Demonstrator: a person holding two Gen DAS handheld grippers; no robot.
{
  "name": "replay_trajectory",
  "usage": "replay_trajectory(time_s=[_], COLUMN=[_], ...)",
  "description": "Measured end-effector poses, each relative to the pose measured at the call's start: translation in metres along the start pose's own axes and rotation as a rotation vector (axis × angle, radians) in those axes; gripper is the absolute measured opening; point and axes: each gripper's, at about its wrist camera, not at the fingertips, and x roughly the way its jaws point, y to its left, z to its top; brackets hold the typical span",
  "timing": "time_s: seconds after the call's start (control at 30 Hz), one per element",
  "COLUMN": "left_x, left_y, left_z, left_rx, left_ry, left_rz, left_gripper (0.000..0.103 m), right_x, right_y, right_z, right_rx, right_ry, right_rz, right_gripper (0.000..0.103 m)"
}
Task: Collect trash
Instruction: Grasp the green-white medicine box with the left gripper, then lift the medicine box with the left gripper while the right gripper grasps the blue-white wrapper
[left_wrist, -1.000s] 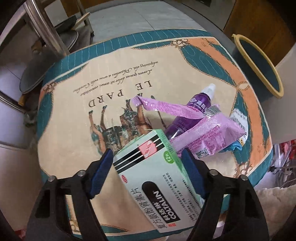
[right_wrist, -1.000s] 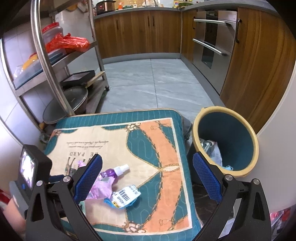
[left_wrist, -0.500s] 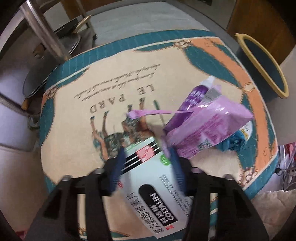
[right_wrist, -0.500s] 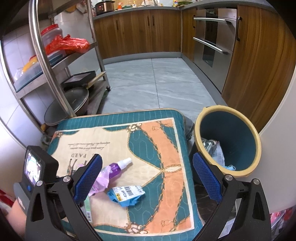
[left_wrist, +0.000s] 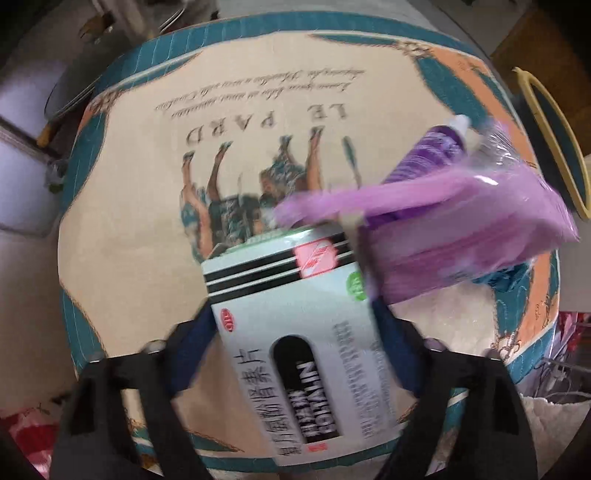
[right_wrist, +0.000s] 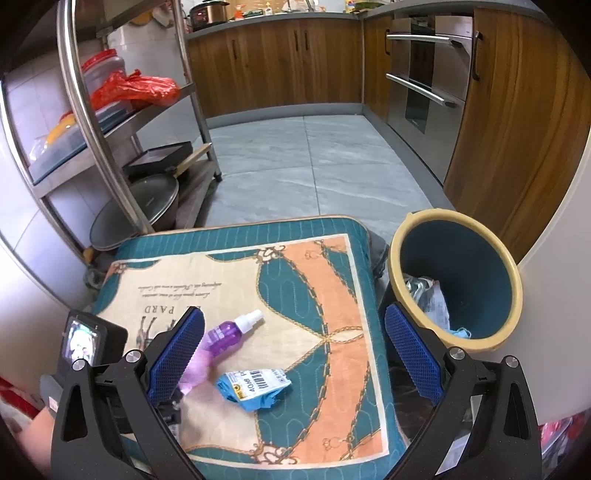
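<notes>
Pale green card with black stripes fills the lower middle of the left wrist view: a medicine box (left_wrist: 295, 332) lies on the printed cushion (left_wrist: 155, 221), and the left gripper (left_wrist: 295, 321) stands over it, its jaws set wide with one blue pad at each long side of the box. The jaws have just been opening, the box between them; blur hides whether the pads touch the card, so no grip can be claimed. A pink plastic wrapper (left_wrist: 461, 229) overlaps the box's upper right corner, and a purple spray bottle (left_wrist: 424, 162) lies under the wrapper. In the right wrist view the right gripper (right_wrist: 291, 350) hangs with its jaws wide and nothing between them, above the bottle and a crumpled blue label packet (right_wrist: 255, 384). The waste bin (right_wrist: 406, 236), with some rubbish already inside, stands just beside the cushion at the right of that frame.

The risks, as I judge them: closing now could pinch the wrapper's edge along with the box and drag the bottle; the soft cushion may let the box tilt and slip from the pads.
</notes>
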Motion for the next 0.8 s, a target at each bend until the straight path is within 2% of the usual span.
replay_trajectory(time_s=[0.13, 0.27, 0.37, 0.43, 0.5, 0.6, 0.63, 0.7, 0.8], left_x=[-0.021, -0.054, -0.087, -0.108, -0.129, -0.150, -0.154, -0.153, -0.140], left_y=[-0.002, 0.000, 0.006, 0.008, 0.004, -0.007, -0.010, -0.010, -0.008], left_z=[0.005, 0.013, 0.026, 0.036, 0.046, 0.059, 0.060, 0.062, 0.079], left_rx=[0.015, 0.042, 0.040, 0.058, 0.084, 0.175, 0.193, 0.179, 0.108], left_ry=[-0.098, -0.213, -0.288, -0.324, -0.367, -0.440, -0.468, -0.498, -0.445], left_rz=[0.013, 0.054, 0.020, 0.016, 0.011, 0.047, 0.049, 0.009, -0.118], left_gripper=[0.077, 0.077, 0.077, 0.077, 0.077, 0.077, 0.077, 0.077, 0.075], right_x=[0.004, 0.016, 0.026, 0.032, 0.041, 0.052, 0.054, 0.060, 0.070], right_y=[-0.001, -0.003, -0.008, -0.011, -0.007, 0.011, 0.016, 0.029, 0.044], right_z=[-0.001, -0.007, -0.016, -0.025, -0.035, -0.048, -0.051, -0.060, -0.070], right_rx=[-0.007, 0.005, 0.055, 0.128, 0.148, 0.084, 0.059, -0.003, -0.095], right_ry=[0.018, 0.077, 0.130, 0.160, 0.190, 0.203, 0.205, 0.212, 0.227], right_rz=[0.000, 0.000, -0.011, -0.023, -0.026, -0.022, -0.019, -0.015, -0.007], right_gripper=[0.098, 0.098, 0.097, 0.097, 0.095, 0.088, 0.081, 0.077, 0.073])
